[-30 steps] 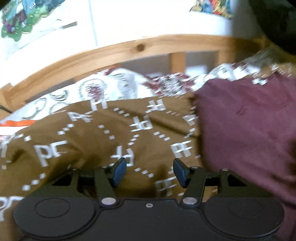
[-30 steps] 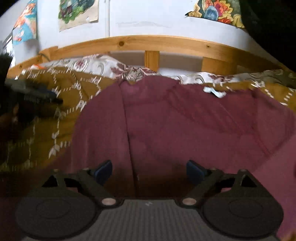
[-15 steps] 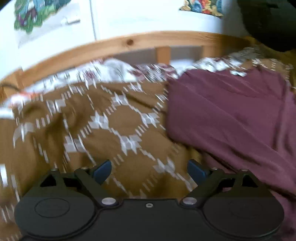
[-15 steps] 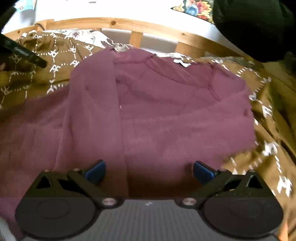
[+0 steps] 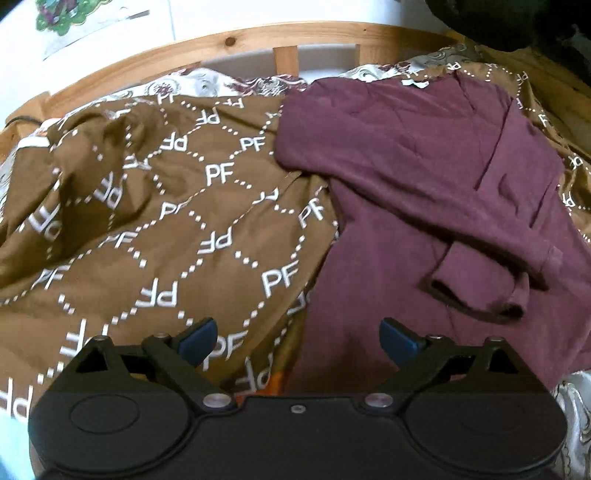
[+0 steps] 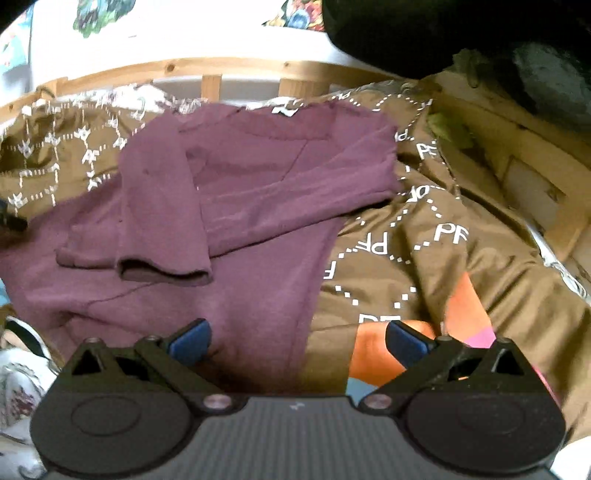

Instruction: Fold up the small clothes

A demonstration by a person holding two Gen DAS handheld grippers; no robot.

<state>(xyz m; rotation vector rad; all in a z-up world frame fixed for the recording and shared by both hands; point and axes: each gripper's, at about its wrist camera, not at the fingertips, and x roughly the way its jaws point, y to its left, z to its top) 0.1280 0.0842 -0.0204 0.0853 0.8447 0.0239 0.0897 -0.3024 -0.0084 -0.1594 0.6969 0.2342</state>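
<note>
Left tongs (image 5: 297, 341) opening, nothing between the jaws; right tongs (image 6: 297, 341) wide, empty; maroon shirt (image 5: 424, 177) at 1 o'clock on brown blanket (image 5: 166, 221), sleeves folded in

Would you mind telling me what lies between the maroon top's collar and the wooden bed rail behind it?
In the right wrist view, only brown PF-print bedding and a strip of floral fabric separate the maroon top from the wooden rail.

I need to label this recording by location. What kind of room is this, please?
Most likely a bedroom, with the work done on a bed. A wooden bed rail runs behind a brown "PF" patterned cover, and colourful pictures hang on the white wall. The maroon shirt lies on the cover.
</note>
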